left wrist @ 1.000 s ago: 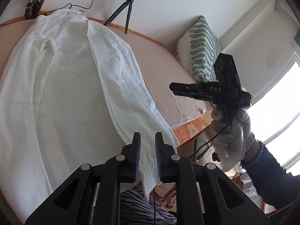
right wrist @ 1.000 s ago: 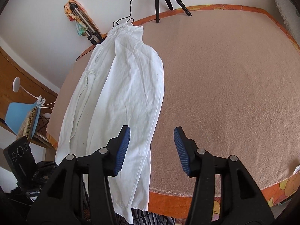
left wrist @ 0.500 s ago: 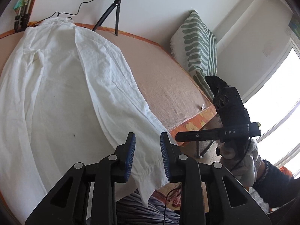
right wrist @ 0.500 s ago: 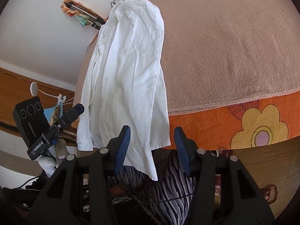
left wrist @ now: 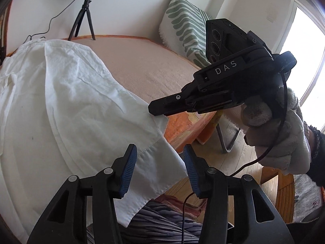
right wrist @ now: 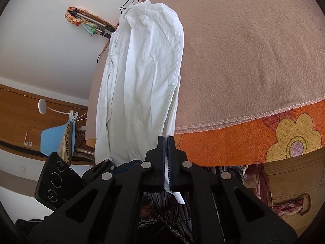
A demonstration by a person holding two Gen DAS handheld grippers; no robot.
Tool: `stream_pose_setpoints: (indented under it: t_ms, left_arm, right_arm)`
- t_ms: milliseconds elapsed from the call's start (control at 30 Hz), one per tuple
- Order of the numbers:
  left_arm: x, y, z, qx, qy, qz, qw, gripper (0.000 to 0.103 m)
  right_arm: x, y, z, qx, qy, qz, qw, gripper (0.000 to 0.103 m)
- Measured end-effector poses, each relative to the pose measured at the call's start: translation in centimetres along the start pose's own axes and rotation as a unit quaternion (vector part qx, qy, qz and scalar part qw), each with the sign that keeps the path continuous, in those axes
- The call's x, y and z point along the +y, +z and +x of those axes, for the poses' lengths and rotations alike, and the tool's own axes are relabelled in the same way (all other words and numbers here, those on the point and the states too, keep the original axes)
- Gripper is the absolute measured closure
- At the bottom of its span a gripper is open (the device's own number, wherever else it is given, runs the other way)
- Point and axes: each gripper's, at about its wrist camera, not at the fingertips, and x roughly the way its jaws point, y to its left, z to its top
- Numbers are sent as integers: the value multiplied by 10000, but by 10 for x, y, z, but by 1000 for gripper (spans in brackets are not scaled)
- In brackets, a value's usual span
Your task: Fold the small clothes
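A white shirt (left wrist: pixel 67 105) lies lengthwise on the beige blanket (left wrist: pixel 146 69) of a bed, folded along its length, its near hem hanging over the front edge. It also shows in the right wrist view (right wrist: pixel 142 77). My left gripper (left wrist: pixel 159 160) is open, its jaws on either side of the hanging hem. My right gripper (right wrist: pixel 166 144) is shut on the shirt's hem corner; in the left wrist view it (left wrist: pixel 154 109) pinches the hem's right corner.
An orange flowered sheet (right wrist: pixel 264 140) lies under the blanket at the bed edge. A green patterned pillow (left wrist: pixel 186 24) stands at the far right. A ring light tripod (left wrist: pixel 83 20) stands behind the bed. A blue lamp (right wrist: pixel 54 138) is to the left.
My right gripper came down to the hem corner and shut on it. My left gripper opened wider and moved to the hanging hem.
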Motion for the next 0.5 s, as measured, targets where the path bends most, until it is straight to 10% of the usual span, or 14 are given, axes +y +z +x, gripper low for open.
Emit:
stream_pose_setpoints:
  t_ms: [267,400,500]
  left_arm:
    - [12,6,20,-62,282,-287,9992,58]
    - [30,4,25,-93,11,-758,9971,90]
    - [45,0,19,-246,-229,-1147,9928,93]
  right_arm:
    - [36,5,1,42,185,-312,9993,99]
    - [39,4,8,143,344,-292,9989,100]
    - [46,2,7,164,386,-500,9979,100]
